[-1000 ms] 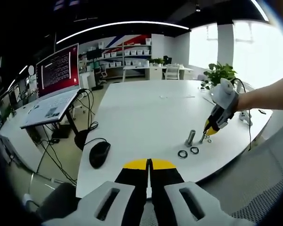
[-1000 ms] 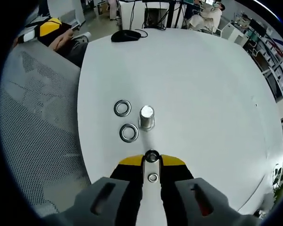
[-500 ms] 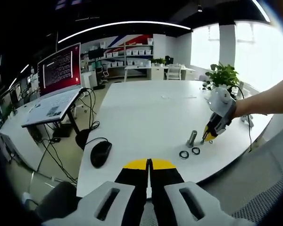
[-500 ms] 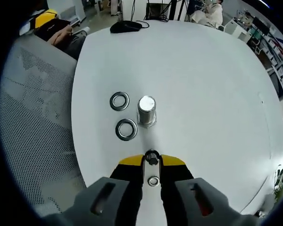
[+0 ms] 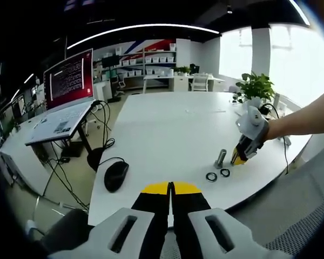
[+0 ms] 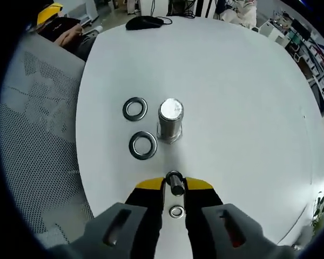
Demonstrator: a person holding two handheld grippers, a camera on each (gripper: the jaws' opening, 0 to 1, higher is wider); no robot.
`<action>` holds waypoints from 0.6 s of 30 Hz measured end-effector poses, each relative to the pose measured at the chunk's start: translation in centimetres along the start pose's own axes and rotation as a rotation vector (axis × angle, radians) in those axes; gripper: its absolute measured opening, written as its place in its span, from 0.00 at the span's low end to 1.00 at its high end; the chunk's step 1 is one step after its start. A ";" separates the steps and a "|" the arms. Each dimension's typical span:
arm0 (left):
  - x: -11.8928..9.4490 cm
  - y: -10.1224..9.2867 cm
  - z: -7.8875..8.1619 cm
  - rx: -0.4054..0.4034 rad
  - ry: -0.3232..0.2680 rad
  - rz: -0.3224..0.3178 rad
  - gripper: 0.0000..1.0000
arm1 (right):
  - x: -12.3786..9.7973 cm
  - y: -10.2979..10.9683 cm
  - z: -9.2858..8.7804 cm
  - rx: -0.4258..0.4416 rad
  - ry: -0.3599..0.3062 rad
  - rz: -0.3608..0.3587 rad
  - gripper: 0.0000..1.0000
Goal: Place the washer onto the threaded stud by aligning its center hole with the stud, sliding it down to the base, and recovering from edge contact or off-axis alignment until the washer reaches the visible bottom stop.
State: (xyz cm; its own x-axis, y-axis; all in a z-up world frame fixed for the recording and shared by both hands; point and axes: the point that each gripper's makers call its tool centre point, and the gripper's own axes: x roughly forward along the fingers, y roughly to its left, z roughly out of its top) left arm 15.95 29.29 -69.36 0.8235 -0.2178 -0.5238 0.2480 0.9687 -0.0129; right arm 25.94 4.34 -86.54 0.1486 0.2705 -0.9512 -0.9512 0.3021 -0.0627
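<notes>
A short threaded metal stud (image 6: 170, 121) stands upright on the white table (image 6: 243, 97). Two loose washers (image 6: 135, 108) (image 6: 143, 145) lie flat just left of it. My right gripper (image 6: 174, 183) is shut on a washer (image 6: 174, 179) held on edge between the yellow tips, a short way before the stud. Through the gap a small ring (image 6: 177, 211) lies on the table. The left gripper view has the stud (image 5: 220, 158), the two washers (image 5: 211, 176) (image 5: 224, 172) and the right gripper (image 5: 239, 157) close beside the stud. My left gripper (image 5: 171, 188) is shut and holds nothing, short of the table's near edge.
A black mouse (image 5: 115, 175) with its cable lies at the table's left corner. A grey mesh chair (image 6: 38, 135) stands beside the table. A red-lit monitor (image 5: 69, 80) and a laptop stand on another desk at left. A potted plant (image 5: 255, 86) is at the far right.
The right gripper with its washer has come lower and nearer to the stud. The left gripper has stayed put.
</notes>
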 end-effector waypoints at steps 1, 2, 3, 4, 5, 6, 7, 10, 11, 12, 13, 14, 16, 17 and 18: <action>0.0 0.0 0.0 0.000 0.000 0.000 0.00 | 0.0 0.1 -0.2 0.002 0.006 -0.004 0.25; 0.0 0.0 0.0 0.001 0.000 0.000 0.00 | -0.1 0.1 -0.3 -0.001 0.010 -0.007 0.29; 0.0 0.0 0.0 0.000 0.000 0.000 0.00 | -0.1 0.0 -0.4 -0.005 0.016 -0.012 0.30; 0.0 0.0 0.0 -0.001 0.000 0.000 0.00 | -0.2 0.0 -0.5 -0.006 0.013 -0.012 0.30; 0.0 0.0 0.0 -0.001 -0.001 0.000 0.00 | -0.3 -0.1 -0.5 0.005 -0.001 -0.021 0.31; 0.0 0.0 0.0 -0.001 -0.002 0.000 0.00 | -0.4 -0.2 -0.6 0.008 -0.005 -0.026 0.32; 0.0 0.0 0.0 -0.001 -0.003 0.000 0.00 | -0.4 -0.2 -0.6 0.008 -0.004 -0.025 0.32; 0.0 0.0 0.0 -0.001 -0.003 -0.001 0.00 | -0.8 -0.2 -1.0 0.023 -0.012 -0.026 0.32; 0.0 0.0 0.0 -0.001 -0.004 -0.001 0.00 | -0.9 -0.2 -1.1 0.028 -0.014 -0.026 0.32; 0.0 0.0 0.1 -0.002 -0.005 -0.002 0.00 | -1.1 -0.2 -1.2 0.034 -0.016 -0.028 0.32; 0.0 0.0 0.1 -0.002 -0.005 -0.002 0.00 | -1.2 -0.2 -1.3 0.037 -0.018 -0.029 0.32; 0.0 0.0 0.1 -0.002 -0.006 -0.002 0.00 | -1.3 -0.3 -1.5 0.042 -0.020 -0.031 0.32; 0.0 0.0 0.1 -0.003 -0.007 -0.002 0.00 | -1.4 -0.3 -1.9 0.051 -0.018 -0.029 0.32; 0.0 0.0 0.1 -0.003 -0.008 -0.003 0.00 | -1.4 -0.3 -1.9 0.052 -0.017 -0.027 0.32; 0.0 -0.1 0.1 -0.002 -0.008 -0.004 0.00 | -1.5 -0.3 -2.2 0.059 -0.012 -0.023 0.31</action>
State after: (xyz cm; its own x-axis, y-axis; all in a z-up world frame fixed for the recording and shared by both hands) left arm 15.96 29.22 -69.28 0.8264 -0.2224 -0.5173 0.2501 0.9681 -0.0167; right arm 25.41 1.84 -85.79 0.1739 0.2739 -0.9459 -0.9300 0.3616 -0.0663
